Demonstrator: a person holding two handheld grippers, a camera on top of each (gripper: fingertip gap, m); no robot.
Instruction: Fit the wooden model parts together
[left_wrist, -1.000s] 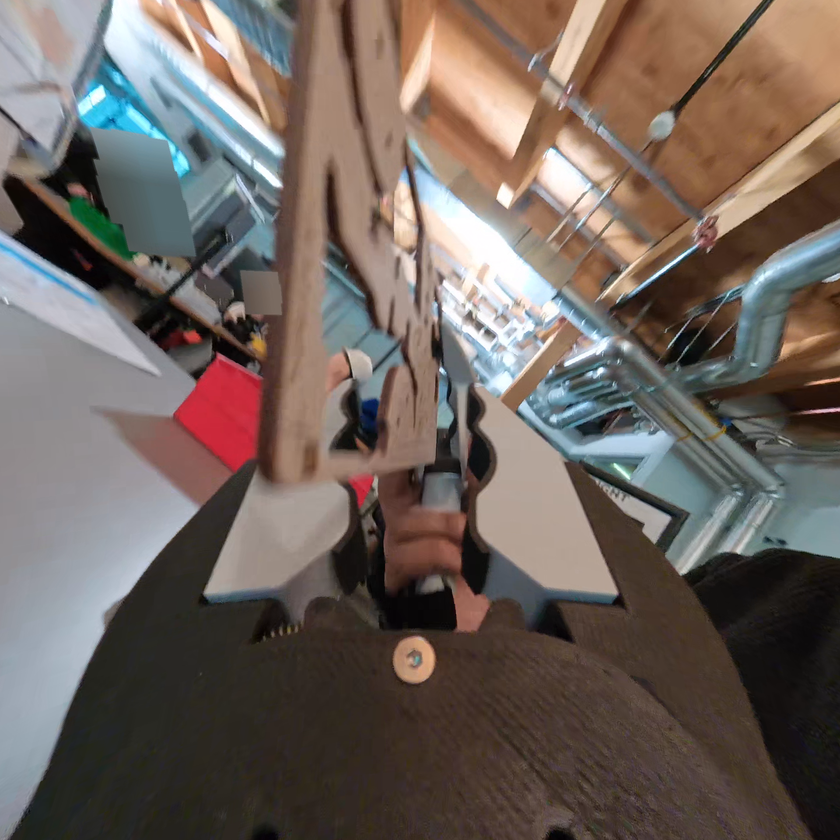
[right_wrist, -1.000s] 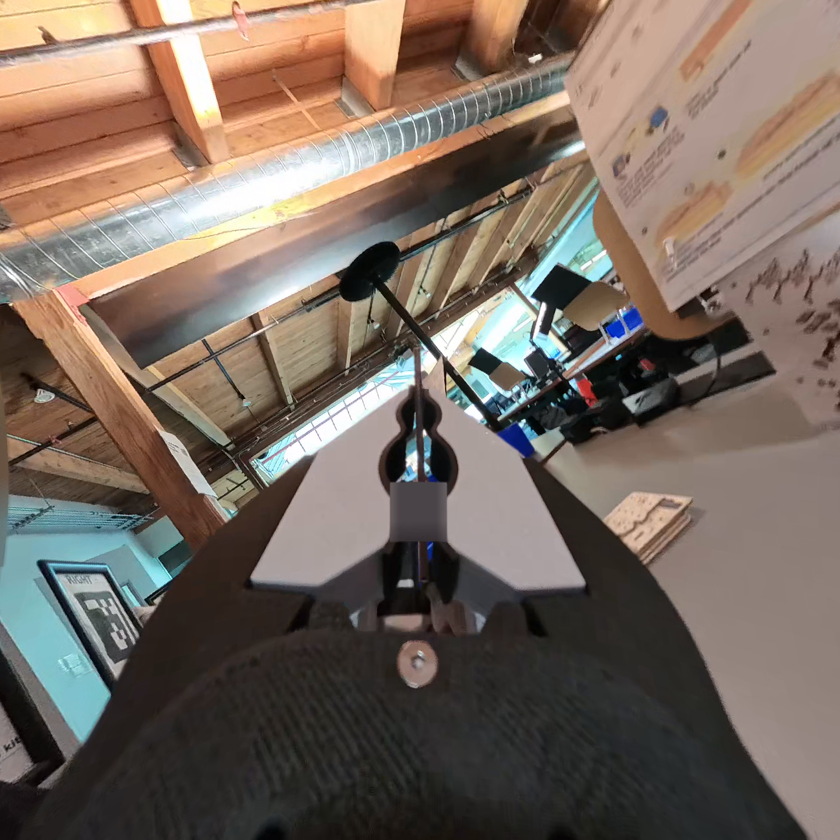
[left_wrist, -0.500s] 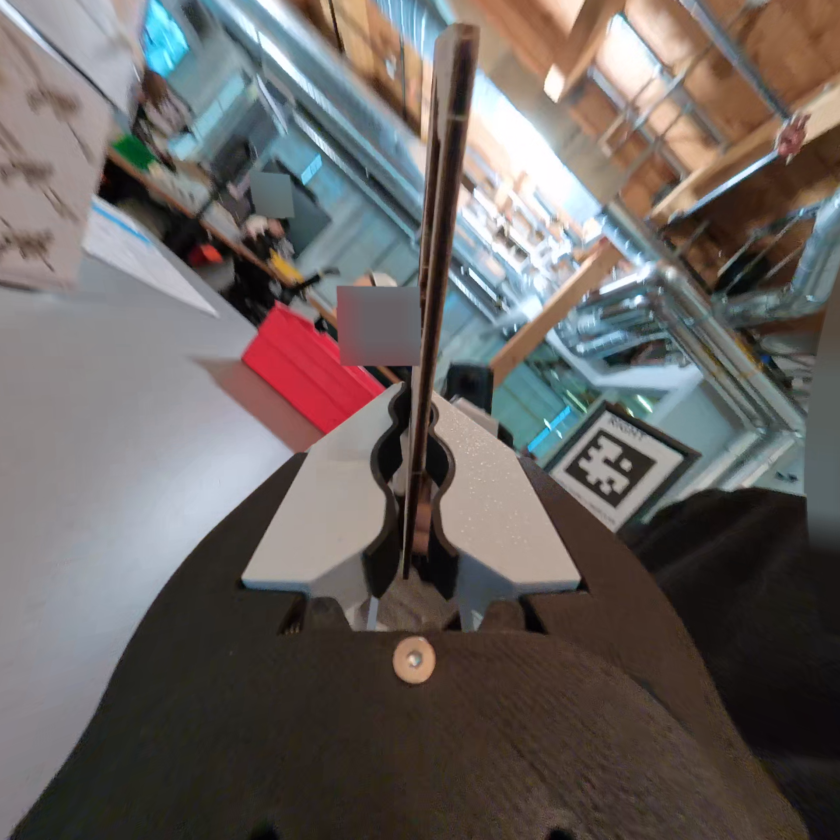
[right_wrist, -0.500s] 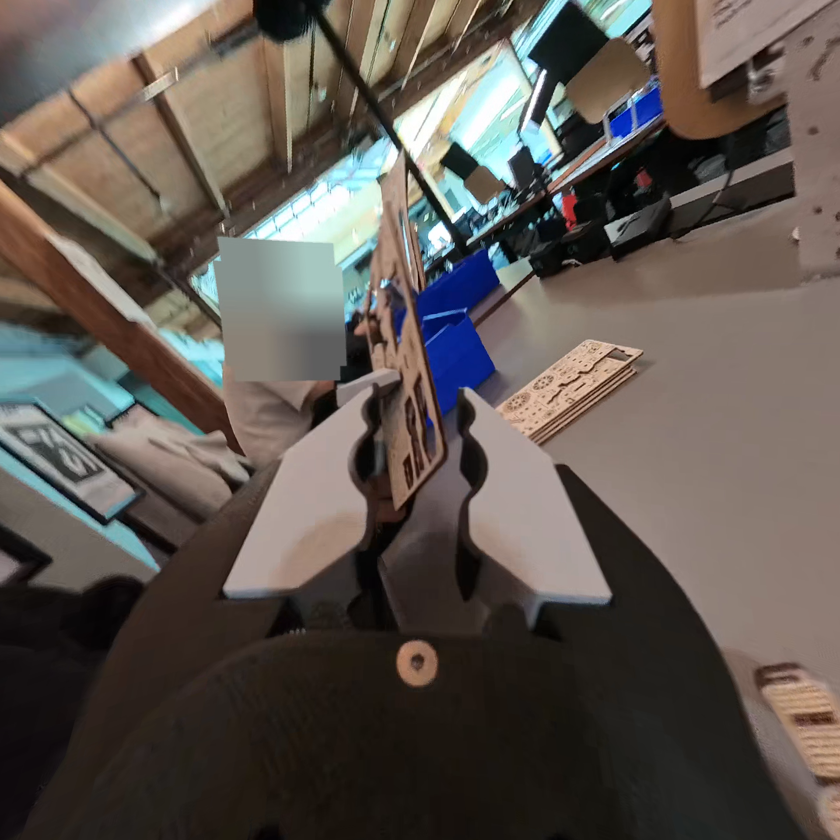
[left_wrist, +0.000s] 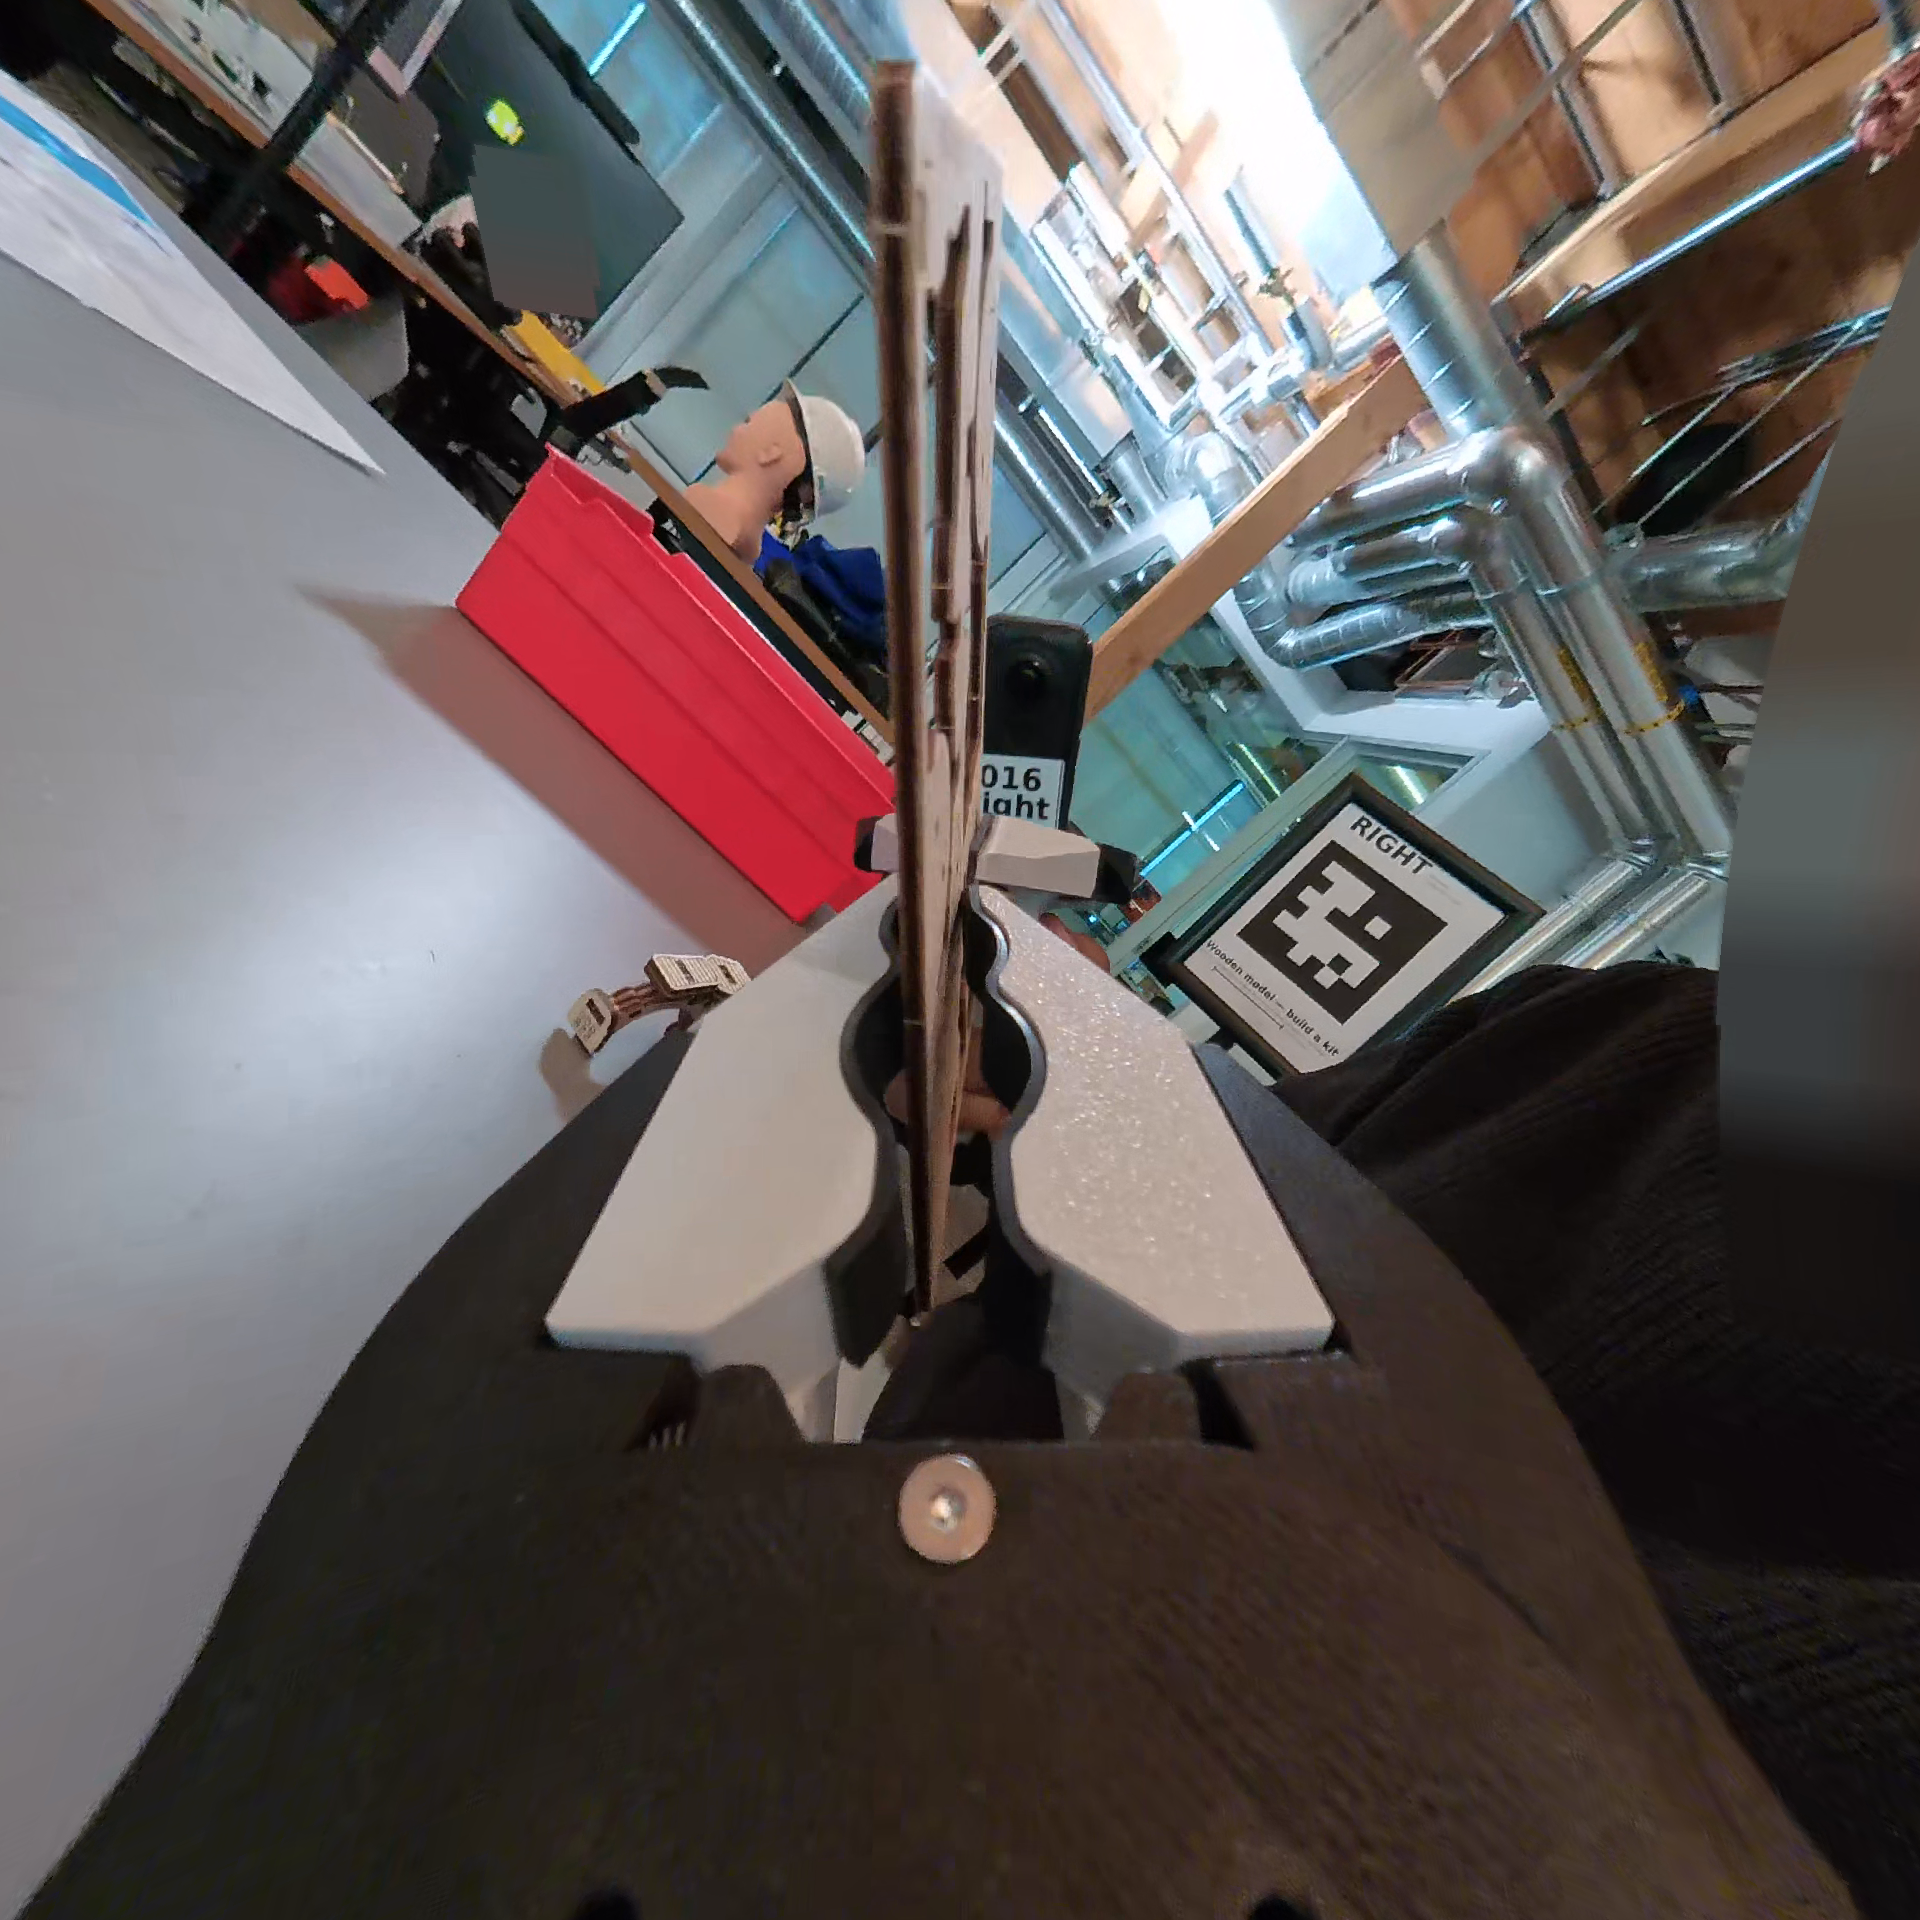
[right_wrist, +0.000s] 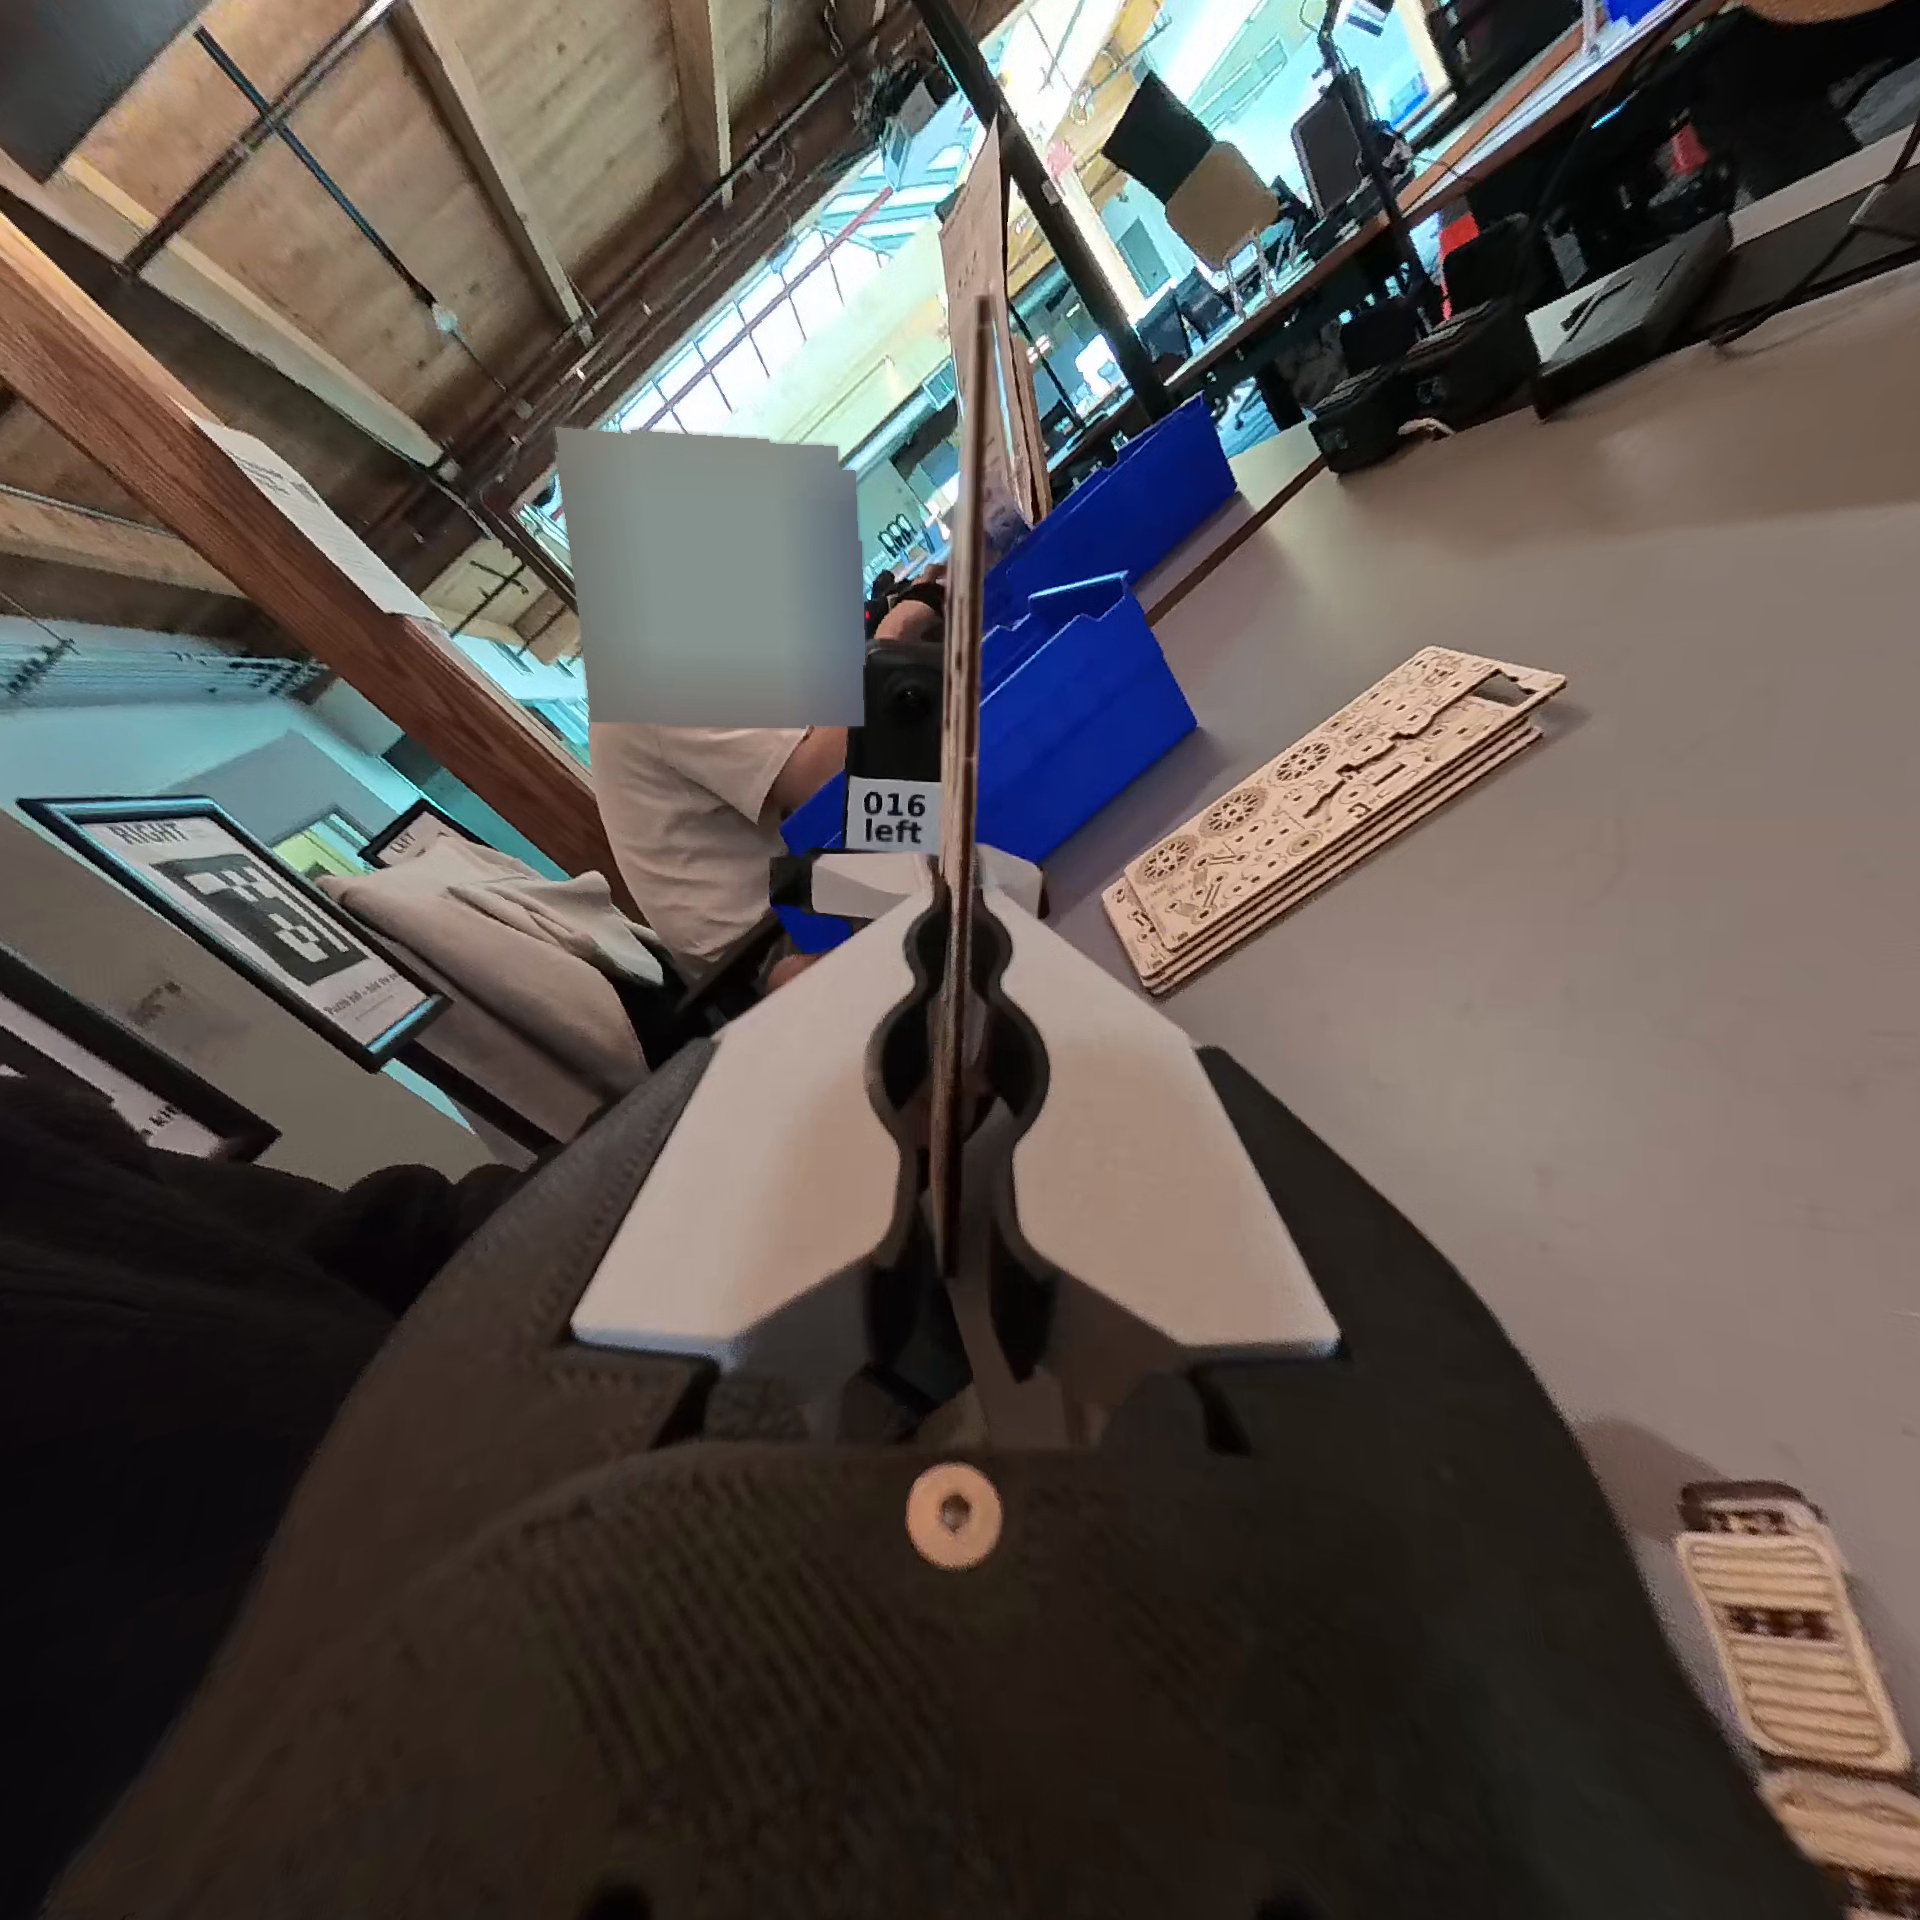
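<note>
A thin wooden parts sheet with cut-outs (left_wrist: 925, 468) stands edge-on in both views. My left gripper (left_wrist: 940, 914) is shut on one edge of it. My right gripper (right_wrist: 956, 904) is shut on the opposite edge of the same sheet (right_wrist: 966, 623). The two grippers face each other across the sheet, above the grey table (left_wrist: 208, 831). The right gripper's pale fingers (left_wrist: 1039, 857) show beyond the sheet in the left wrist view. The left gripper's fingers (right_wrist: 862, 883) show beyond it in the right wrist view.
A small wooden assembly (left_wrist: 655, 997) lies on the table by a red bin (left_wrist: 675, 686). A stack of wooden sheets (right_wrist: 1330, 810) lies beside blue bins (right_wrist: 1070, 707). Another wooden part (right_wrist: 1787, 1683) lies at the lower right. A seated person (right_wrist: 686, 821) is behind. Both grippers' tips are close together, under 4 cm apart.
Both views have swung down from the ceiling toward the table. The sheet has turned edge-on, and the left gripper has closed on it. The right gripper, slack half a second ago, clamps it.
</note>
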